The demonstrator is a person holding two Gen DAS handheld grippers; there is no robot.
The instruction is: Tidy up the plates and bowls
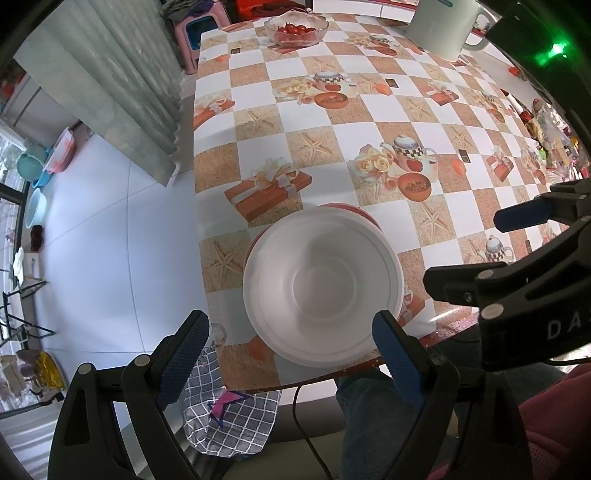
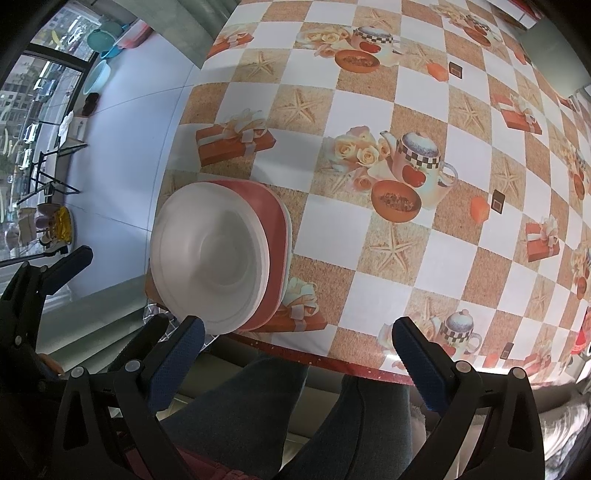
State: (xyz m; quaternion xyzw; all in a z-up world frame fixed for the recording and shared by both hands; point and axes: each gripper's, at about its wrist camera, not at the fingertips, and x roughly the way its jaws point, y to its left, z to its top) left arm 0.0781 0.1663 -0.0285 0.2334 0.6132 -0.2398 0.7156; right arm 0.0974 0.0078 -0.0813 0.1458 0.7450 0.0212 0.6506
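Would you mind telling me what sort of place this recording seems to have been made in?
Most likely a home dining area. A table wears a printed checkered cloth with teapots and starfish, a glass bowl of cherry tomatoes and a white kettle stand at its far end, and plastic basins sit on the tiled floor.

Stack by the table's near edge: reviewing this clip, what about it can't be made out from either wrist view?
- Piece count: in both views the white bowl covers the red plates; only layered rims show.
- Bowl count: nested white rims in the right wrist view blur together.
- Plate faces: hidden under the bowl in both views.
- Contact: the left gripper stands open around the bowl; whether its fingers touch the rim is unclear.
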